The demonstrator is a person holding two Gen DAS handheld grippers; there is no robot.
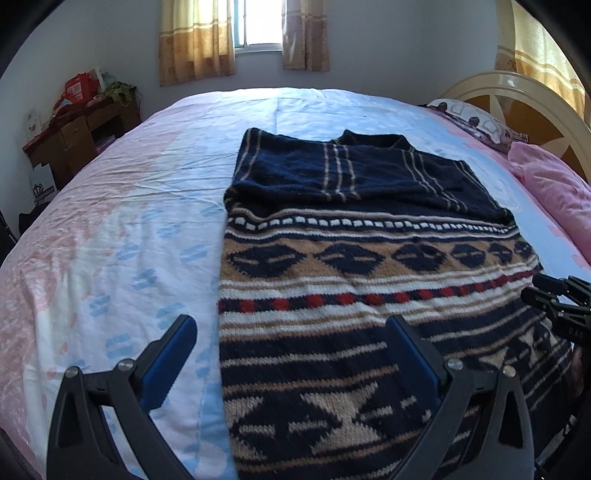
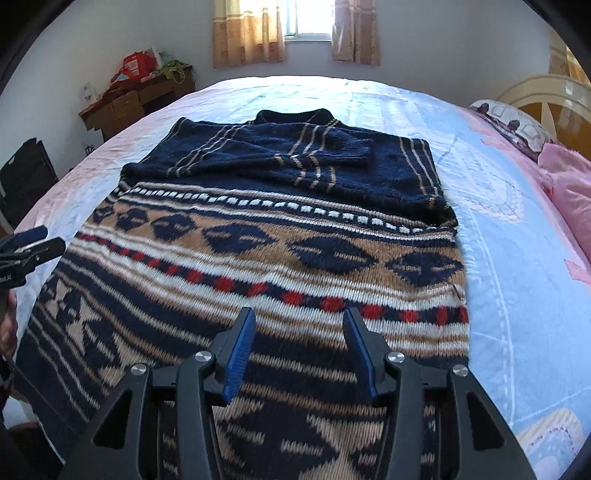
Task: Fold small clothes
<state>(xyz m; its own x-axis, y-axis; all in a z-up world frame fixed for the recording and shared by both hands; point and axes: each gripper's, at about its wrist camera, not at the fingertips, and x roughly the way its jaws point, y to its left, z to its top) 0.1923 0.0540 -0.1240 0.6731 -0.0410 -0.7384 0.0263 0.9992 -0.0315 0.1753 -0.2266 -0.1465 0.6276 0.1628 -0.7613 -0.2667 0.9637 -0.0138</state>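
Note:
A knitted sweater point(image 1: 369, 266) in navy, tan, white and red lies flat on the bed, collar far, hem near me. Both sleeves are folded across its chest point(image 2: 288, 155). My left gripper point(image 1: 291, 325) is open and empty above the sweater's left edge near the hem; one finger is over the sheet, the other over the knit. My right gripper point(image 2: 299, 317) is open and empty above the lower middle of the sweater point(image 2: 280, 258). Each gripper shows at the edge of the other's view: the right one point(image 1: 554, 299), the left one point(image 2: 29, 247).
The bed sheet point(image 1: 122, 221) is pink, white and light blue. A pink pillow point(image 1: 550, 184) and a patterned pillow point(image 1: 469, 118) lie by the cream headboard point(image 1: 517, 96) on the right. A cluttered wooden desk point(image 1: 74, 133) stands at the far left. A curtained window point(image 1: 258, 26) is behind.

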